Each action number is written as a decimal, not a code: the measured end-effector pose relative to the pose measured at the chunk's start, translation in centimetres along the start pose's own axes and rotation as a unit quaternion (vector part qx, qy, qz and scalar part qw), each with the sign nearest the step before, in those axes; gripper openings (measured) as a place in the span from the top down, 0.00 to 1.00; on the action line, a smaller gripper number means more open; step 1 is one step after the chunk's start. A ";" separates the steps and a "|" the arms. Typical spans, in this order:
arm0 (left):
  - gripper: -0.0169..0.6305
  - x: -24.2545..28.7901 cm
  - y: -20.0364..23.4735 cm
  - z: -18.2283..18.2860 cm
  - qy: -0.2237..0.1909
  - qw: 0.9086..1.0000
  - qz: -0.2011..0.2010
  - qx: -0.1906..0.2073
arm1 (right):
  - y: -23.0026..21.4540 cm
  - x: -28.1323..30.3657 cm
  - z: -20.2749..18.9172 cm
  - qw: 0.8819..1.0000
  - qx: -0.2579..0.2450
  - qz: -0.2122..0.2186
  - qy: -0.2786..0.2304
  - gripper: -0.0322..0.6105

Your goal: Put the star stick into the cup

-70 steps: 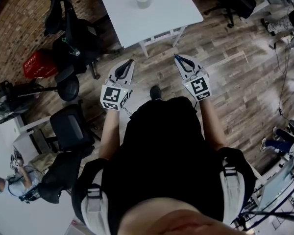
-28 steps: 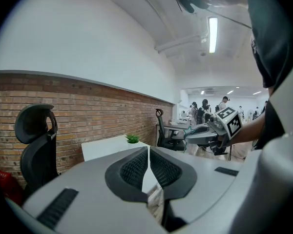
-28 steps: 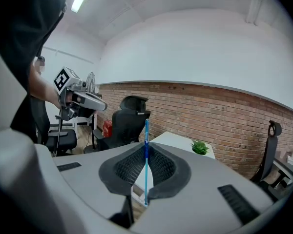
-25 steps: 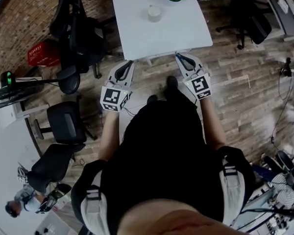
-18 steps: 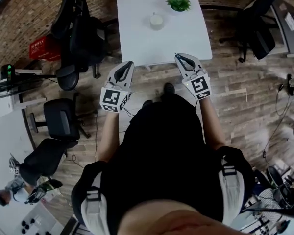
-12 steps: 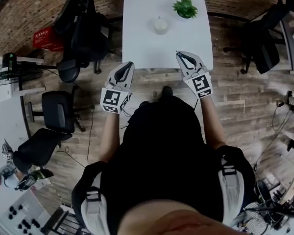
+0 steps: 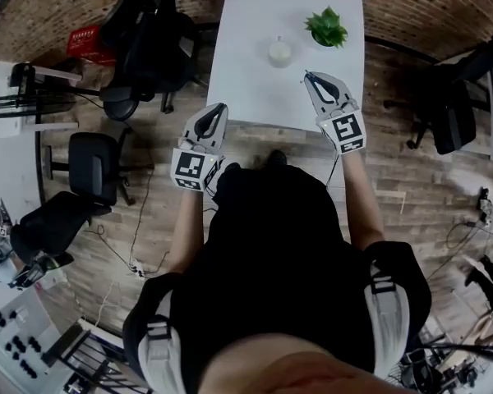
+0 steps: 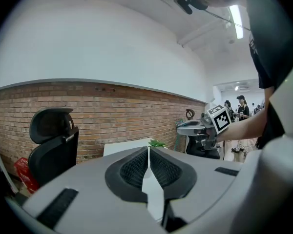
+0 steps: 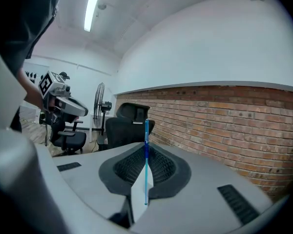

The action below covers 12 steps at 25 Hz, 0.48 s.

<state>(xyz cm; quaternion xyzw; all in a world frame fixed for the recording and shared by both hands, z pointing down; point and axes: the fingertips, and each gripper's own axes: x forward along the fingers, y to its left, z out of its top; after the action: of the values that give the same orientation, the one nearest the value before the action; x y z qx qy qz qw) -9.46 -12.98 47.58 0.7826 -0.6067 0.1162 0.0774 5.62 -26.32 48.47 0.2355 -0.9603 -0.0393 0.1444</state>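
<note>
The right tool (image 7: 312,78) is pinching the star stick (image 9: 146,130), a thin blue stick that is standing straight up between its closed jaws. This tool is hanging over the near edge of the white counter (image 7: 246,89). The cup (image 7: 279,52) is sitting on the counter at 11 o'clock from the tool's tip, apart from it. A small green plant (image 7: 327,26) is standing at 1 o'clock from the cup. The left tool (image 7: 220,107) is closed with nothing in it, hanging by the counter's near edge at 8 o'clock from the cup.
</note>
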 end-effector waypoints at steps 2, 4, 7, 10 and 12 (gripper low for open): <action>0.93 0.0 0.0 -0.2 0.001 1.000 0.004 -0.006 | -0.6 0.7 0.5 1.000 -0.002 0.000 -0.006 0.93; 0.93 0.0 0.0 -0.6 0.005 1.000 0.006 -0.013 | -1.3 1.2 0.8 1.000 -0.003 -0.003 -0.011 0.93; 0.93 0.2 0.4 -0.9 0.009 1.000 0.005 -0.022 | -2.2 2.1 1.2 1.000 0.001 -0.006 -0.018 0.93; 0.93 0.9 1.1 -1.0 0.012 1.000 -0.004 -0.025 | -2.7 2.9 1.8 1.000 0.009 -0.014 -0.022 0.93; 0.93 1.7 1.5 -0.9 0.012 1.000 -0.014 -0.023 | -3.1 3.3 2.0 0.999 0.010 -0.021 -0.023 0.93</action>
<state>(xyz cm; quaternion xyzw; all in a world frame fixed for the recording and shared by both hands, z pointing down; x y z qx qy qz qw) -10.58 -14.73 48.87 0.7879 -0.5969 0.1105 0.1040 3.54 -30.57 46.95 0.2565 -0.9584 -0.0382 0.1193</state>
